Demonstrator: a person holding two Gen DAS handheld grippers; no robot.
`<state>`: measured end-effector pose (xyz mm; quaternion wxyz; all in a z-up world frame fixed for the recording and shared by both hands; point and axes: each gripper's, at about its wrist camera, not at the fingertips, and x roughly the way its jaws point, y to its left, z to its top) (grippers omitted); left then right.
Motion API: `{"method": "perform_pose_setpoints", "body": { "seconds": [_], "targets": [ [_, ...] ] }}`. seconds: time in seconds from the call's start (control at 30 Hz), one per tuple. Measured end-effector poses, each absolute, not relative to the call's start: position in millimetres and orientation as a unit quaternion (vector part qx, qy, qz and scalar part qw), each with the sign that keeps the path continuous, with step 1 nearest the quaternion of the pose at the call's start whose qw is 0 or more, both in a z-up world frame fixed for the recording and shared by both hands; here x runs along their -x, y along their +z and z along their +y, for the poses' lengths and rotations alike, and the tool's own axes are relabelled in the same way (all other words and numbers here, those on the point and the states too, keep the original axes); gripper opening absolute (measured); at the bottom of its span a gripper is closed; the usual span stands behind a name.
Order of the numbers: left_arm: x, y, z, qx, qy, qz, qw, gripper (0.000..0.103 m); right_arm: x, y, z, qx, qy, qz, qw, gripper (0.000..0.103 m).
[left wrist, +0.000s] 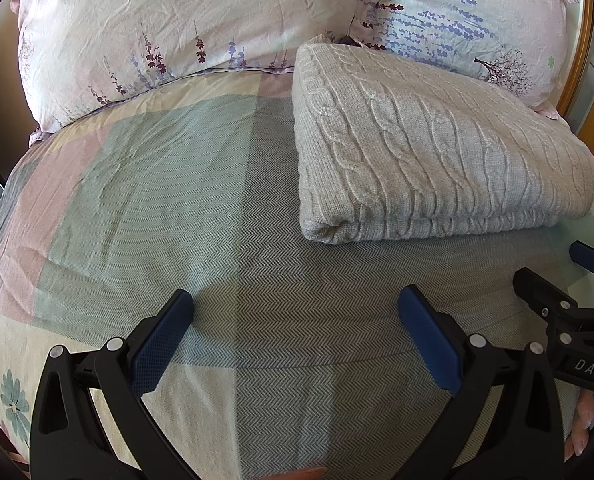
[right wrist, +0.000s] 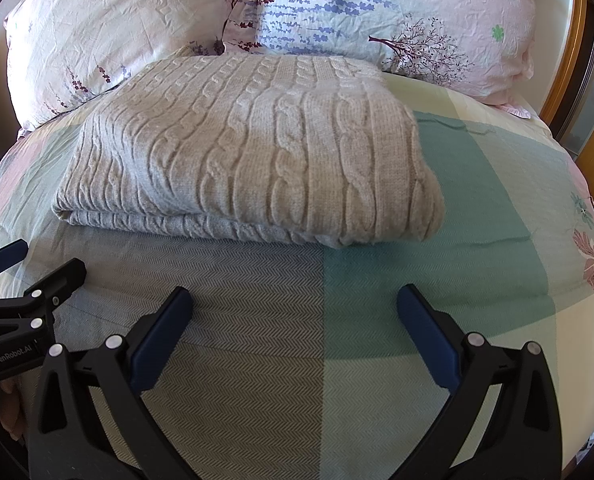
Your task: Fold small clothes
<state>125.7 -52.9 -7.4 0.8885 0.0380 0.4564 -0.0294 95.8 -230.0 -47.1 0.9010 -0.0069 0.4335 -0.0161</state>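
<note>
Both grippers hover side by side just short of the folded cable-knit sweater (left wrist: 429,148): left gripper (left wrist: 295,320) and right gripper (right wrist: 295,318), jaws spread wide, holding nothing.

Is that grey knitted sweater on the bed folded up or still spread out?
Folded. The sweater lies as a compact rectangle on the bedspread, with stacked layers showing along its near edge.
</note>
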Motion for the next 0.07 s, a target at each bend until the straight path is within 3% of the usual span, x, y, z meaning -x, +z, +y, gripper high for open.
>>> {"method": "perform_pose_setpoints", "body": {
  "seconds": [0.07],
  "targets": [
    [-125.8, -7.4, -52.9, -0.038, -0.029, 0.456, 0.888, 0.102, -95.9, -46.9, -230.0, 0.007, -0.016, 0.434, 0.901, 0.101]
  ]
}}
